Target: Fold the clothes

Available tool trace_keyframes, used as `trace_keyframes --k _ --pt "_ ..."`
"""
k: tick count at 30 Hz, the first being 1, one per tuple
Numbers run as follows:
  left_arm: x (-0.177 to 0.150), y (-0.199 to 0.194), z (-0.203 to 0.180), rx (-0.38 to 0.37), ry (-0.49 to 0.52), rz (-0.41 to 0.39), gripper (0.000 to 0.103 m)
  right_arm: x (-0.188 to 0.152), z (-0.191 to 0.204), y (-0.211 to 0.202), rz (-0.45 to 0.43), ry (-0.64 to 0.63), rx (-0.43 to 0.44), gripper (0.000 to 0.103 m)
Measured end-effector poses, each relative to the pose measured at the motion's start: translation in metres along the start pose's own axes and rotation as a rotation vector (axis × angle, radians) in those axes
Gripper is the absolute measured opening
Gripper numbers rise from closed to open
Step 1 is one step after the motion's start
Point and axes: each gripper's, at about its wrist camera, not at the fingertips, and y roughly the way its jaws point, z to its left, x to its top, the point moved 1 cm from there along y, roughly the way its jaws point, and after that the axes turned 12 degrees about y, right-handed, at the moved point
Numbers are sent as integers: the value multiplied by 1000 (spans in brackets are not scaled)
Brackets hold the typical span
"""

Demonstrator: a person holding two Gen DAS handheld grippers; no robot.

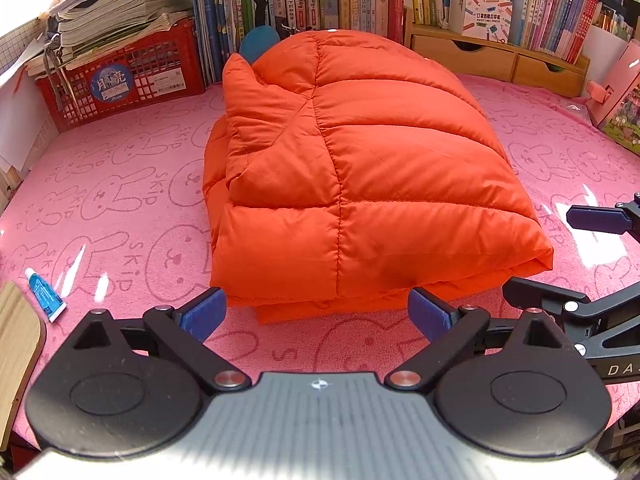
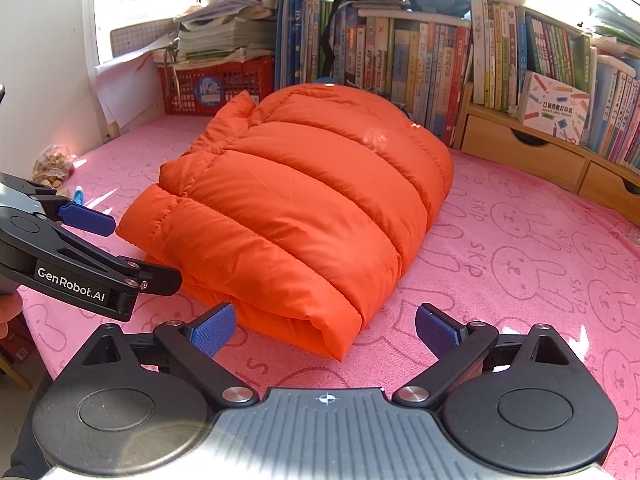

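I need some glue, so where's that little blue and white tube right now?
In the left wrist view, the tube lies on the pink bunny cloth at the near left, left of the folded orange jacket, beside a wooden board.

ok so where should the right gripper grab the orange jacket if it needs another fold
Probably the near right corner of the orange puffer jacket, where the folded layers end in a rolled edge raised off the pink cloth. Come in low from the front, one finger under that edge. The right gripper is open and already faces it; the puffy top offers no edge to pinch.
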Motion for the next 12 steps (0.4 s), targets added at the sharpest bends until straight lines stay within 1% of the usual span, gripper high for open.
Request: trace_keyframes --k 5,12 --pt "-1 0 2 -17 -15 3 99 -1 -1 1 3 1 0 98" --pt "-1 1 3 -5 -18 7 99 -3 -1 2 9 -1 0 98"
